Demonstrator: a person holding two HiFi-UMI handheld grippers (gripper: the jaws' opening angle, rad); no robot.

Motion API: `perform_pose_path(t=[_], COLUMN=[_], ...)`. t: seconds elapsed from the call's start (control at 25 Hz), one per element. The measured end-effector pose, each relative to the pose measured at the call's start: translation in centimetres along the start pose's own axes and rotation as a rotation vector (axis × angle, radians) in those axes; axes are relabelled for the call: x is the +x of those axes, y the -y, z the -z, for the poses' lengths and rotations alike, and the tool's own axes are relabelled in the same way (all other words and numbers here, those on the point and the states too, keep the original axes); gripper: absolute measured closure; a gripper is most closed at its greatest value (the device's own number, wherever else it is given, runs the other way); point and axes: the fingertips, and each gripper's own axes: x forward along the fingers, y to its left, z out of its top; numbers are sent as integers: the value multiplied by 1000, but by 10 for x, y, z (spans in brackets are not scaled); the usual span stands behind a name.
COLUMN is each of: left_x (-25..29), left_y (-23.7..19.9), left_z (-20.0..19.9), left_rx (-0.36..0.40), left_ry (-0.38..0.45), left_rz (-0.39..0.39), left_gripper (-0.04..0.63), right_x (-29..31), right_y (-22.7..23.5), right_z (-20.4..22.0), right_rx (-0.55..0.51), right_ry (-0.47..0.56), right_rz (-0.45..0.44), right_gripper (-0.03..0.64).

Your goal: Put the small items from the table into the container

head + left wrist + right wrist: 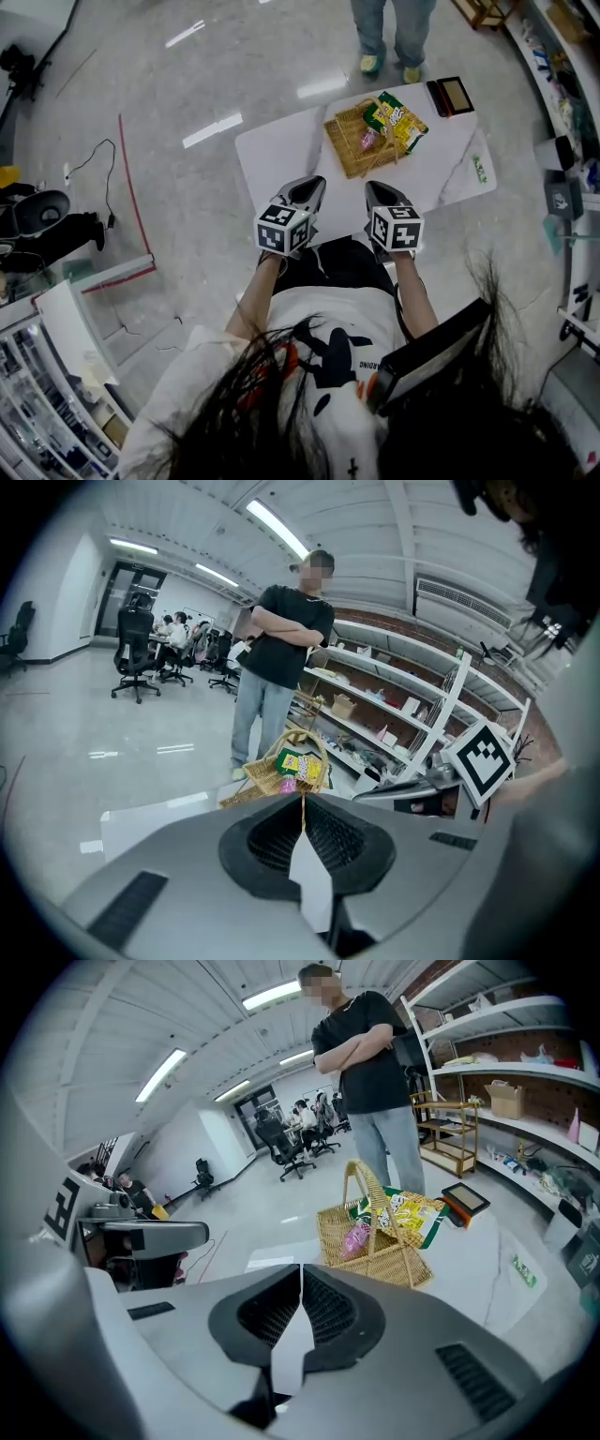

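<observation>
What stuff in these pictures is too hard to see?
- Part of the wicker basket inside: head view, the snack bag and pink packet cover it.
- Print on the snack bag: too small in every view.
- The standing person: head view's top edge cuts them off above the legs.

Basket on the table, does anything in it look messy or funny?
Yes. The yellow-and-green snack bag pokes out over the edge of the basket instead of lying fully inside. Nothing looks spilled or broken.
</observation>
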Motion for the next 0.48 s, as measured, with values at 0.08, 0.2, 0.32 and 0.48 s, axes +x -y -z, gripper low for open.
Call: perform_pose_path(t=[0.08, 0.2, 0.32, 0.48], left_x=[0, -1, -1, -1], left_y=[2, 3, 5, 6], left_z=[0, 0, -1, -3], left_rx=[-3, -12, -17, 1], left_ry=[-1, 0, -4, -12], left_rz=[-2, -9, -11, -13], left_gripper=[584, 584, 584, 584], right_x=[1, 2, 3, 4], right_y=[-2, -4, -5, -5], right_z=[-2, -6, -9, -10], right_rx=[-8, -15, -15, -10], right_ry=[-1, 3, 5, -1], right_rz=[-9, -19, -28, -31], right_gripper=[595, 595, 595, 595])
